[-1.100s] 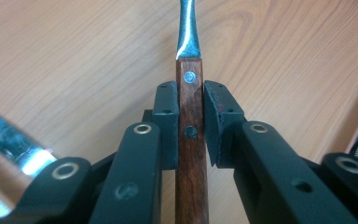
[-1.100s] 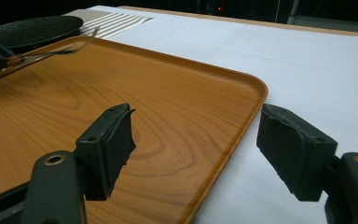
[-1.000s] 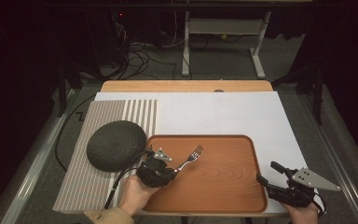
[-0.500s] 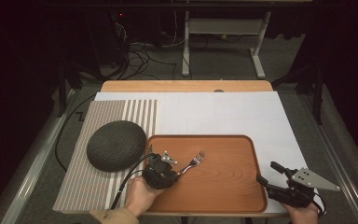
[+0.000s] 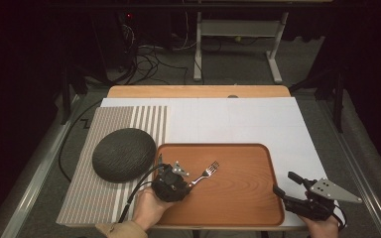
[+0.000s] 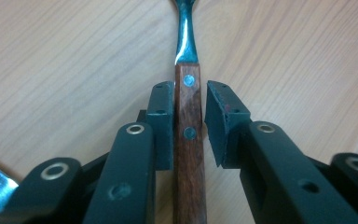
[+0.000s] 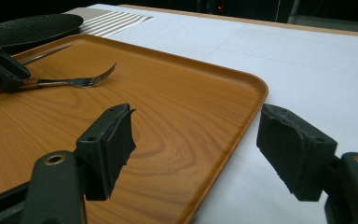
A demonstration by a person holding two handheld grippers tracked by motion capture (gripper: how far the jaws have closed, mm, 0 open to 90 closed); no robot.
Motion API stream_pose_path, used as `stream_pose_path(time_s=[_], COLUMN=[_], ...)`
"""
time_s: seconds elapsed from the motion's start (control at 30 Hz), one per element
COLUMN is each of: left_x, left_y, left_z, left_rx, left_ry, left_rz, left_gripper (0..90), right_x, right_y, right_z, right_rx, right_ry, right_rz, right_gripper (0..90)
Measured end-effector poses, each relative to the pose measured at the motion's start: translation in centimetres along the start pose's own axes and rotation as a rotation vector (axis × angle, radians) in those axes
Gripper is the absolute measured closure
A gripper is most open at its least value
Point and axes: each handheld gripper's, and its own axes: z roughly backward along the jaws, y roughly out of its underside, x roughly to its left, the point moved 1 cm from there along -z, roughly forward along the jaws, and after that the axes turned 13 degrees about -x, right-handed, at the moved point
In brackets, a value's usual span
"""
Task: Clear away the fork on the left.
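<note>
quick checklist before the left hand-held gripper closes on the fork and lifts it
1. Fork handle centred between the left hand-held gripper jaws: ok.
2. Jaws shut on the handle: not ok, small gaps show on both sides.
3. Fork lying flat on the tray: ok.
4. Lift path free of other things: ok, the dark round plate sits left of the tray on the striped mat.
5. Right hand-held gripper out of the way: ok, open at the tray's right edge.

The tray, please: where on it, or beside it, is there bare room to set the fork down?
The tray is bare right of the fork, up to its right rim. The white sheet behind it is bare too. It is crowded at the tray's left, by the left gripper and the bowl.
</note>
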Motion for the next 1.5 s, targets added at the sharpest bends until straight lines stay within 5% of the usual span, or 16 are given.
stream_pose_path(time_s=[0.53,0.97,1.5], left_x=[0.0,-1.1,-0.2], left_y=[-0.1,-1.6,-1.8], left_z=[0.3,-0.9,-1.8], left_rx=[-0.028,-0.032,0.005], left_ry=[0.003,0.070,0.026], left_rz=[-0.042,-0.106,-0.115], left_gripper=[74.6,75.2,75.2], right_x=[0.0,0.0,0.1], right_y=[0.0,0.0,0.0], right_z=[0.0,0.0,0.0], right_rx=[0.003,0.006,0.006], right_ry=[0.000,0.001,-0.002], right_rz=[0.000,-0.001,0.000], right_gripper=[27.4,27.4,27.4])
